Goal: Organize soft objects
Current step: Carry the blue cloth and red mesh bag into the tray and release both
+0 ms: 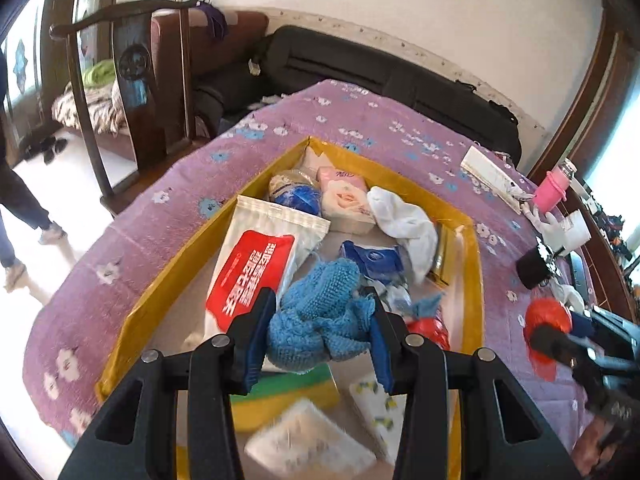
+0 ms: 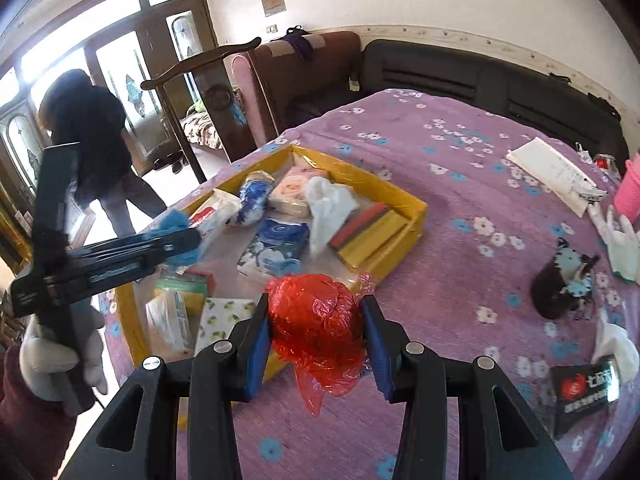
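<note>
1. My left tool was clenched on the blue cloth, over the yellow tray.
2. My right tool gripped the red bag; the tray lay toward the frame's upper left.

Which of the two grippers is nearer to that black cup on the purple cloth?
Right. The right gripper, holding a red plastic bag, is beside the yellow tray, nearer the black cup; the left gripper is above the tray.

Tissue packs lie in the tray.
</note>
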A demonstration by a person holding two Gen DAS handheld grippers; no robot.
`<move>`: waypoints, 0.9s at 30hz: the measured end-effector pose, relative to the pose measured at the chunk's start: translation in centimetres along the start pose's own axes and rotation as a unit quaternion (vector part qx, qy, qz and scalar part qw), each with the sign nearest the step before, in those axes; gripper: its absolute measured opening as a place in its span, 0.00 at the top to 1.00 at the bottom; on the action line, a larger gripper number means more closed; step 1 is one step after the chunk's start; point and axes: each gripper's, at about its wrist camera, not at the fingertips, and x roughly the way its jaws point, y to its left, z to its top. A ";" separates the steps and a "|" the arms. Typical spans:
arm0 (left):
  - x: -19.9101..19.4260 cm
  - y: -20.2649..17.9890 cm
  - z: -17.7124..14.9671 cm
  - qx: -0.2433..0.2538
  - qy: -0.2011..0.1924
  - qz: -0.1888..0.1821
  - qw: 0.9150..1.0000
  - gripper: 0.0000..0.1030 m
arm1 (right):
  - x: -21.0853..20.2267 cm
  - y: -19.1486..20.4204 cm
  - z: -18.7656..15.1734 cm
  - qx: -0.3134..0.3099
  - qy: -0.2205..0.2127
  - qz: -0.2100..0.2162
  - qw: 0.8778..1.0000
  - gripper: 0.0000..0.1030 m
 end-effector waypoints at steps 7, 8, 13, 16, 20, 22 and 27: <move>1.2 0.6 1.5 -0.005 -0.003 -0.001 1.000 0.41 | 2.1 0.8 0.5 -0.003 0.012 0.013 1.000 0.54; 1.3 0.8 1.6 -0.008 -0.003 -0.003 1.000 0.37 | 2.3 0.8 0.6 -0.003 0.013 0.013 1.000 0.54; 0.0 2.5 1.5 -0.042 -0.010 -0.026 0.999 0.34 | 3.9 0.7 1.1 0.003 0.022 0.015 1.000 0.54; -1.8 3.3 1.1 -0.052 -0.030 -0.035 0.998 0.28 | 4.7 0.7 1.5 0.007 0.026 0.016 1.000 0.54; -3.7 4.3 0.6 -0.060 -0.049 -0.038 0.996 0.27 | 5.4 1.2 2.0 0.013 0.031 0.031 0.999 0.54; -4.2 5.0 0.3 -0.068 -0.053 -0.041 0.995 0.27 | 5.8 1.7 2.3 0.011 0.033 0.038 0.999 0.54; -5.7 6.2 -0.8 -0.078 -0.065 -0.043 0.994 0.26 | 6.5 3.3 3.4 0.011 0.034 0.060 0.998 0.54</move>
